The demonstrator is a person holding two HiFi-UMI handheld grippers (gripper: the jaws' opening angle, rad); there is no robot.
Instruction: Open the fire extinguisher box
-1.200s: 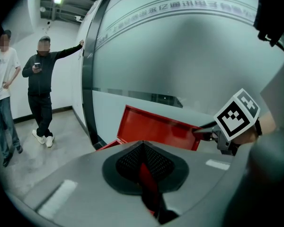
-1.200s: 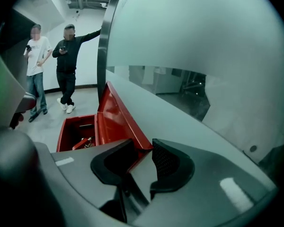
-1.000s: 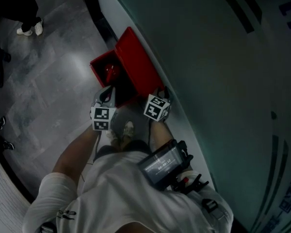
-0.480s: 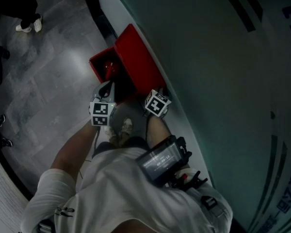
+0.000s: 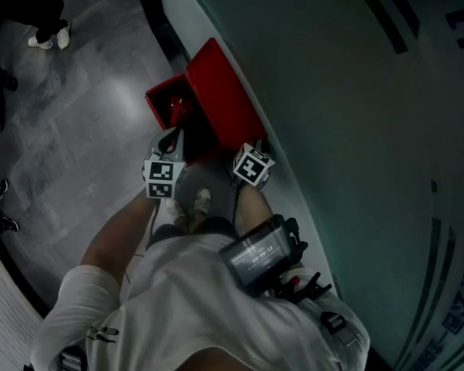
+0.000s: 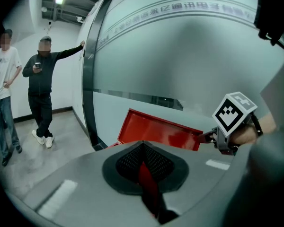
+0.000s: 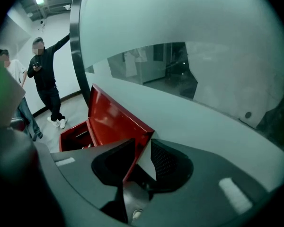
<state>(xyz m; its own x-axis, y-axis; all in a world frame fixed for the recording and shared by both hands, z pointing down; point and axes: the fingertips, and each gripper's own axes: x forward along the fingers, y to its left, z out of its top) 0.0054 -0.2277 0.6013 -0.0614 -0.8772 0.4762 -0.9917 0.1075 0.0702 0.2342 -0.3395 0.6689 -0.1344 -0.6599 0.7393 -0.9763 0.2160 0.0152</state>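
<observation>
The red fire extinguisher box (image 5: 161,103) stands on the floor against the frosted glass wall. Its lid (image 5: 224,103) is raised and leans on the wall. A red extinguisher top (image 5: 178,111) shows inside. My right gripper (image 5: 243,147) is at the lid's near corner. In the right gripper view the lid (image 7: 113,122) runs between the jaws of that gripper (image 7: 141,162), which have just been closing on its edge. My left gripper (image 5: 170,139) is at the box's near end. In its own view this gripper (image 6: 144,167) is shut on a thin red edge.
The frosted glass wall (image 5: 332,91) runs along the right, with a dark pillar (image 6: 87,98) beyond the box. Two people (image 6: 42,89) stand on the grey floor (image 5: 85,130) further back. The operator's shoe (image 5: 203,203) is just behind the grippers.
The right gripper's marker cube has rolled slightly at the lid's corner. The left gripper, the box and the raised lid stay where they were.
</observation>
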